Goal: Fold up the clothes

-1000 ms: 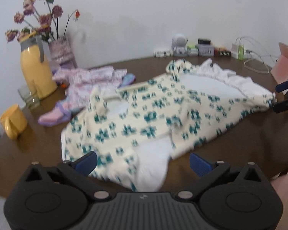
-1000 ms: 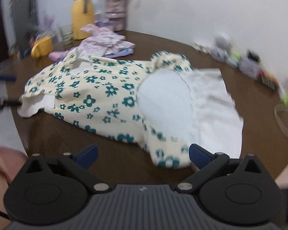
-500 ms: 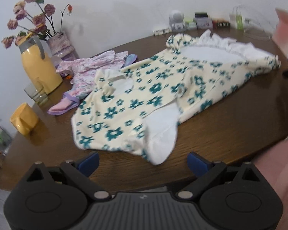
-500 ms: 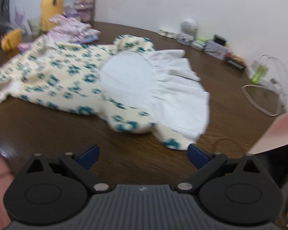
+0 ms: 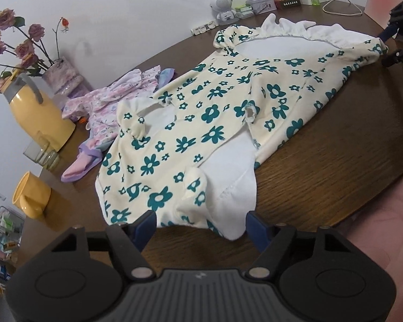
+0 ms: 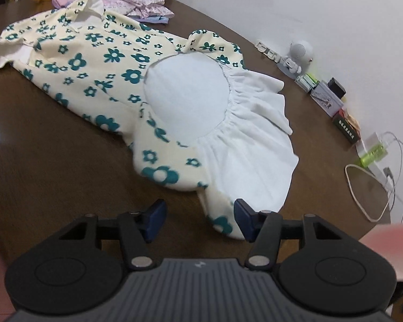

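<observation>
A cream garment with teal flowers point(image 5: 228, 102) and a white ruffled collar point(image 6: 249, 123) lies spread on the dark wooden table point(image 5: 335, 166); it also shows in the right wrist view point(image 6: 94, 61). My left gripper point(image 5: 201, 226) is open, its jaws on either side of the garment's near white-lined corner point(image 5: 228, 187). My right gripper point(image 6: 197, 218) is open at the opposite end, with the flowered edge point(image 6: 220, 222) between its jaws. The right gripper also shows at the far right of the left wrist view point(image 5: 400, 43).
A pile of pink and purple clothes point(image 5: 112, 102) lies beyond the garment. A yellow jug point(image 5: 37, 112), a glass point(image 5: 40, 155), a yellow cup point(image 5: 31, 198) and a flower vase point(image 5: 64, 77) stand at the left. Small items and a cable point(image 6: 362, 187) line the wall side.
Both grippers have moved in closer and lower to the garment's two ends. The fabric edges now sit between the open jaws. The garment itself has not visibly shifted.
</observation>
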